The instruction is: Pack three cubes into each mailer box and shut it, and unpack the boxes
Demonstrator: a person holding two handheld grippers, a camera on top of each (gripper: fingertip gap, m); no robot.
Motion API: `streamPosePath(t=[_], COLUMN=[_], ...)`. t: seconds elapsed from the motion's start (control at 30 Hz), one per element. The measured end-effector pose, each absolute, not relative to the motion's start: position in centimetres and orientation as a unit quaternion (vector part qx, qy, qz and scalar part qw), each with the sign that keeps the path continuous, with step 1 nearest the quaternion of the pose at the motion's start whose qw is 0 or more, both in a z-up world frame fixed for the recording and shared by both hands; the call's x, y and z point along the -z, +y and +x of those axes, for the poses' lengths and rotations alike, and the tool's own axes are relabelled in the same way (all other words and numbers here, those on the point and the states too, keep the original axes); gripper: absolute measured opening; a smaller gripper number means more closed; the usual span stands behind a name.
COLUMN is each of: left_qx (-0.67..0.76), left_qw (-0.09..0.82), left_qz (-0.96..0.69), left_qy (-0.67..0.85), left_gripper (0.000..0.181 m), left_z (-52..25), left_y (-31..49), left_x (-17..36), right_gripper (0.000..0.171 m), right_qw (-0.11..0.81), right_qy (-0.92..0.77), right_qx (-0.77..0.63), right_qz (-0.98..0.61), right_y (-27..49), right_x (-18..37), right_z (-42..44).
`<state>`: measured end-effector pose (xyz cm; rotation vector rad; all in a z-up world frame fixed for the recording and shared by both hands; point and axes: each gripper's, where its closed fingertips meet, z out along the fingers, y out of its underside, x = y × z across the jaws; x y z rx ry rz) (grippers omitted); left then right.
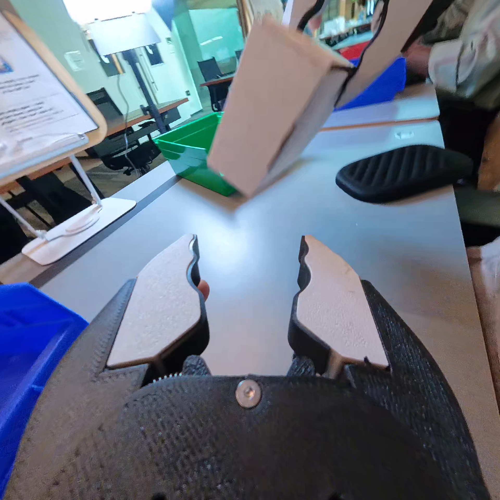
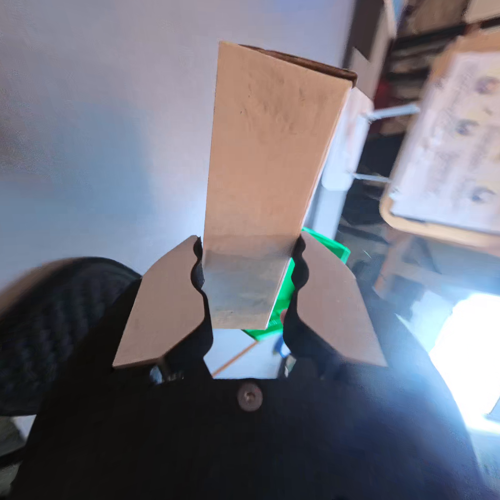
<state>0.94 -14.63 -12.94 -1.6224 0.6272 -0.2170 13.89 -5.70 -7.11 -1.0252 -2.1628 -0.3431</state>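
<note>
A brown cardboard mailer box (image 2: pixel 270 151) is clamped between the fingers of my right gripper (image 2: pixel 247 243) and sticks out forward from them. In the left wrist view the same box (image 1: pixel 270 108) hangs tilted in the air above the grey table (image 1: pixel 324 270), held at its upper right end by the right gripper (image 1: pixel 349 70). My left gripper (image 1: pixel 249 240) is open and empty, low over the table, with the box beyond it. No cubes show.
A green bin (image 1: pixel 189 154) stands on the table behind the box and shows under it in the right wrist view (image 2: pixel 278 305). A blue bin (image 1: pixel 29 351) is at my near left, another (image 1: pixel 378 84) far right. A paper stand (image 1: pixel 40 108) stands left. A black chair armrest (image 1: pixel 400 173) overhangs the right edge.
</note>
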Motion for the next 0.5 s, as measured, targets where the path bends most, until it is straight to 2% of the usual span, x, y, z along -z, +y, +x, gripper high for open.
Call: streamPosePath(t=[0.13,0.23,0.5], left_qx=[0.115,0.106,0.062], left_qw=[0.645,0.639,0.642], left_qz=[-0.718,-0.724,-0.721], left_qy=[0.235,0.238,0.252], left_gripper=[0.068,0.067,0.064], left_z=[0.0,0.3,0.2], left_y=[-14.1,-13.8,-13.9], left_x=[13.2,14.1,14.8], right_gripper=[0.064,0.064,0.064], right_qw=[0.43,0.458,0.438], right_qy=[-0.766,-0.727,-0.709], right_qx=[0.243,0.29,0.318], right_qz=[-0.412,-0.422,-0.453], right_y=[3.4,10.0,21.8], right_x=[1.0,-0.1,9.3], right_z=[16.3,17.0,16.4])
